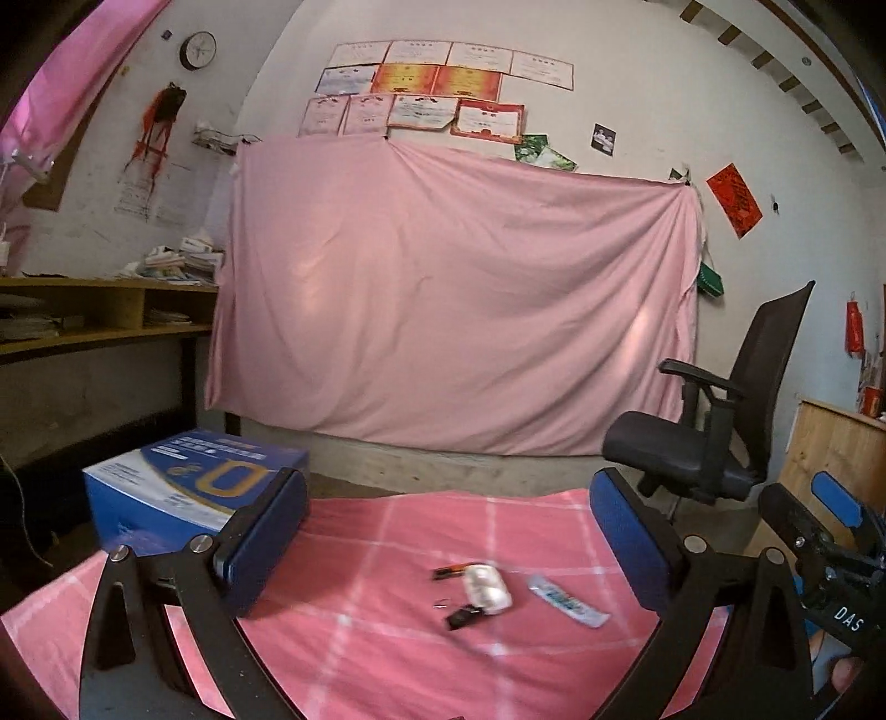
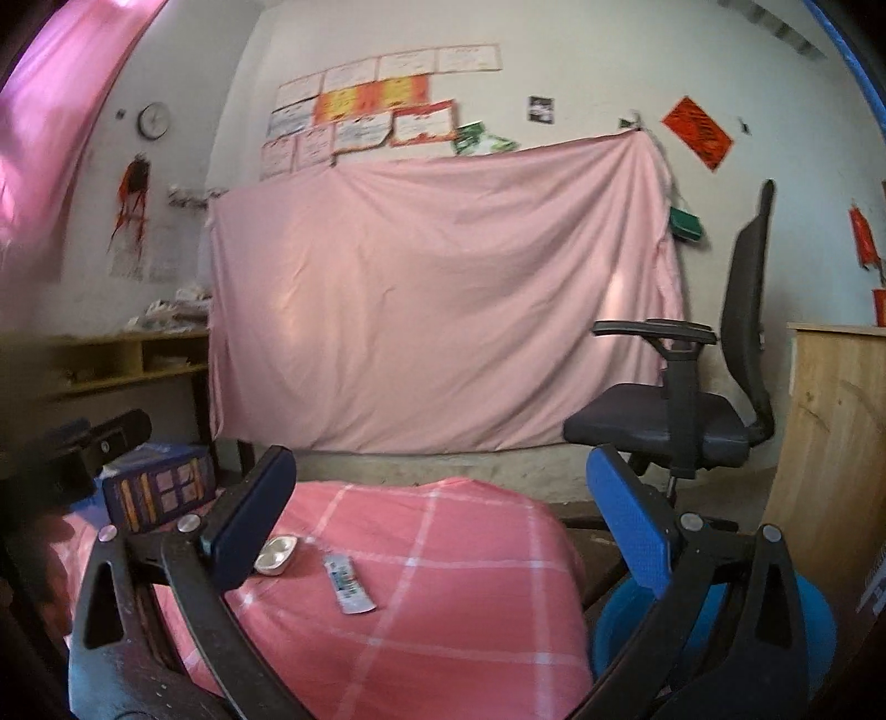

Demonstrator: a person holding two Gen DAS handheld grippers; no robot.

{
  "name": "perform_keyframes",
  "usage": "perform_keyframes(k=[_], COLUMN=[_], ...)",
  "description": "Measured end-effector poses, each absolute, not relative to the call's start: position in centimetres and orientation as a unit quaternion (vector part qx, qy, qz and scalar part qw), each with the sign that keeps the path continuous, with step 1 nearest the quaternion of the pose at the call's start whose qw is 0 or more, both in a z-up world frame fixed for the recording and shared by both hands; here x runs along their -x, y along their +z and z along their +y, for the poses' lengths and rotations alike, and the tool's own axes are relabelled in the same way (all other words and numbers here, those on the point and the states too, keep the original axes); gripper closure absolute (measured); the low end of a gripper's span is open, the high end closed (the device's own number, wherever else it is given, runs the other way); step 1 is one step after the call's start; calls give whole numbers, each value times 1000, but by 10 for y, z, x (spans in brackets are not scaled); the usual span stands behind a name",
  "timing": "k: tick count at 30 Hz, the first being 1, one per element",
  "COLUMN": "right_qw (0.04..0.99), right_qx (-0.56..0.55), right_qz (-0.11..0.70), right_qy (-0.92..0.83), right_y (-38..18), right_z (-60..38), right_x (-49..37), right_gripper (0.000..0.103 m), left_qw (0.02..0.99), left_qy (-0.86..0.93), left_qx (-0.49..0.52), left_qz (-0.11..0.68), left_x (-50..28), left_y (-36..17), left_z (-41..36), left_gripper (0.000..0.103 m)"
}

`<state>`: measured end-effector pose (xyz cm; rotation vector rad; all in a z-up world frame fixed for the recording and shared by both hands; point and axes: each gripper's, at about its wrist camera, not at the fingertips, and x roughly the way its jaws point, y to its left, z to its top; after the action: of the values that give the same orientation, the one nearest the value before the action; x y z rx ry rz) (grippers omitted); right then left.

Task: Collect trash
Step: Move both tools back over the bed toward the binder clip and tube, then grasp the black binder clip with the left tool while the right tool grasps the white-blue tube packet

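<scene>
Trash on the pink checked desk cloth (image 1: 387, 637): white blister pack (image 1: 486, 591), silver wrapper (image 1: 567, 601), small dark scraps (image 1: 464, 616) just beside the pack; left claw (image 1: 446, 545) wide open, holding nothing; right claw (image 2: 443, 520) wide open, holding nothing, blue bin (image 2: 720, 620) below its right finger.

Ahead of you a pink sheet (image 1: 454, 299) hangs across the wall, with rows of certificates (image 1: 437, 83) pinned above it; a round clock (image 1: 197, 50) sits higher to the left; a black office chair (image 1: 714, 421) stands at the right (side-on to you); a blue carton (image 1: 188, 487) rests at the left edge of the pink checked cloth (image 1: 387, 637); wooden shelves (image 1: 105, 315) hold stacked papers.
</scene>
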<state>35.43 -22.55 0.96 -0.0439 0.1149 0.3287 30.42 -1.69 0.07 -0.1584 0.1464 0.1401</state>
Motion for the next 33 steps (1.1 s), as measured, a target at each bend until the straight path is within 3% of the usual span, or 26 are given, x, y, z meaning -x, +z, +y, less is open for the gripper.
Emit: perform_keyframes(k=[17,27,33], right_qw=[972,951,931], right_qx=[82,83,92], right_qz=[140,231,284], right_qy=[172,189,209], right_y=[-24,-41,-54], right_z=[-185,-177,-166], right_x=[-384,-416,-432], right_gripper=[0,0,0], left_qw=[982,970,959], left_qy=[52,17,-16], left_qx=[53,54,58], left_qz=[172,236,276], left_x=[-326,-352,-371], left_y=[-33,-48,-55], left_z=[17,17,17], left_gripper=[3,4,24])
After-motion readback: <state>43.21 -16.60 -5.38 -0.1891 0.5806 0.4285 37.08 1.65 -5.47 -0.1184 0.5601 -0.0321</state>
